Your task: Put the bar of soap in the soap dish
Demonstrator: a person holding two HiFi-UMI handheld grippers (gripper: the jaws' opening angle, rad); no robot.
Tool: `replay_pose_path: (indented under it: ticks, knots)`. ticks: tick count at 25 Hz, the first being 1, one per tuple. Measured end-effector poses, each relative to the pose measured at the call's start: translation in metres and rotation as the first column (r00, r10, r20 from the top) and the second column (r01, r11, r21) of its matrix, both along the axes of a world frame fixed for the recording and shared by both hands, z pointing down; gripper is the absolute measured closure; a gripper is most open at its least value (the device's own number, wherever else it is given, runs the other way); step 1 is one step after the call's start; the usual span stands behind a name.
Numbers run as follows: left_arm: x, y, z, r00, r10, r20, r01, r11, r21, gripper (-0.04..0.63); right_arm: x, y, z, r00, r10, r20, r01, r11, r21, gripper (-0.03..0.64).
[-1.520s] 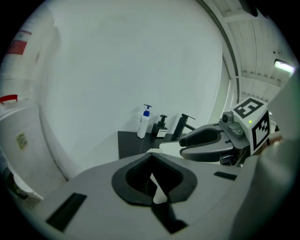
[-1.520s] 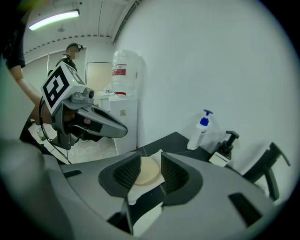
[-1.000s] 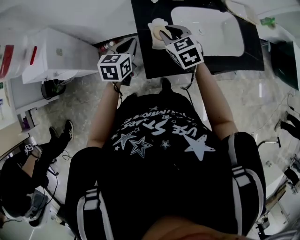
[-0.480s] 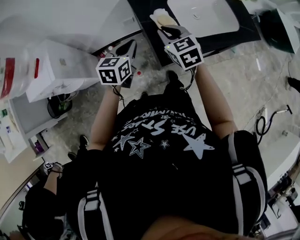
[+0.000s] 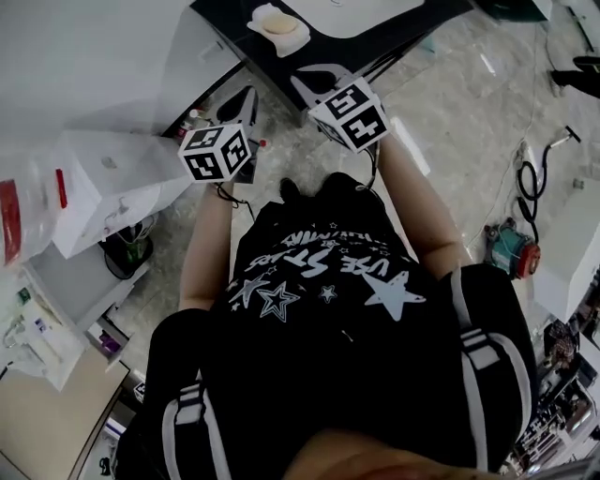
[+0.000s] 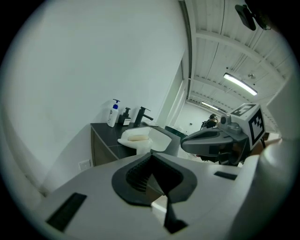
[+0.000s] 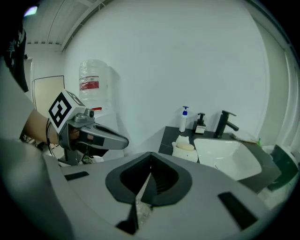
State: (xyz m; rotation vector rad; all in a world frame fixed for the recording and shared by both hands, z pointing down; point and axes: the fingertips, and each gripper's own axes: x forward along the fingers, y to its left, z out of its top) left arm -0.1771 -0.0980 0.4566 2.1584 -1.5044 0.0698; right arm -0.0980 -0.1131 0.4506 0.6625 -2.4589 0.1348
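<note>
A pale bar of soap [image 5: 275,22] lies in the white soap dish [image 5: 292,41] at the corner of the black counter [image 5: 223,15]. Both grippers hang over the floor, short of the counter and apart from the dish. My right gripper [image 5: 311,79] is shut with nothing between its jaws. Left of it, my left gripper [image 5: 247,97] is also shut and empty. The left gripper view shows the soap [image 6: 134,137] in the dish [image 6: 139,146] ahead of my left gripper [image 6: 151,158]. In the right gripper view the soap [image 7: 187,146] and dish [image 7: 180,153] lie beyond my right gripper [image 7: 150,165].
A white basin [image 7: 229,159] with a black faucet [image 7: 225,123] sits right of the dish. A white pump bottle [image 7: 184,119] and a dark dispenser [image 7: 200,124] stand by the wall. White units [image 5: 103,183] stand at the left. A hose [image 5: 525,178] lies on the floor.
Both grippers have drawn back from the counter toward the person. The right gripper's jaws, open at the dish a second ago, have shut. The soap stays in the dish.
</note>
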Motion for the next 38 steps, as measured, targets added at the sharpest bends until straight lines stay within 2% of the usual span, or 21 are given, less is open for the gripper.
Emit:
replay_pose_path:
  ticks: [10, 23, 38]
  knots:
    - [0.05, 0.021, -0.013, 1.0, 0.019, -0.008, -0.019, 1.0, 0.025, 0.583, 0.051, 0.039, 0.002, 0.999, 0.026, 0.034, -0.024, 0.999, -0.049, 0.609]
    - [0.128, 0.087, -0.041, 1.0, -0.009, -0.004, 0.009, 0.996, 0.086, 0.584, 0.136, 0.106, -0.009, 0.998, 0.011, 0.057, -0.011, 1.0, -0.002, 0.609]
    - [0.169, 0.127, -0.052, 1.0, -0.031, 0.005, 0.03, 0.992, 0.126, 0.584, 0.17, 0.138, -0.02, 0.997, -0.021, 0.069, 0.018, 0.999, 0.044, 0.609]
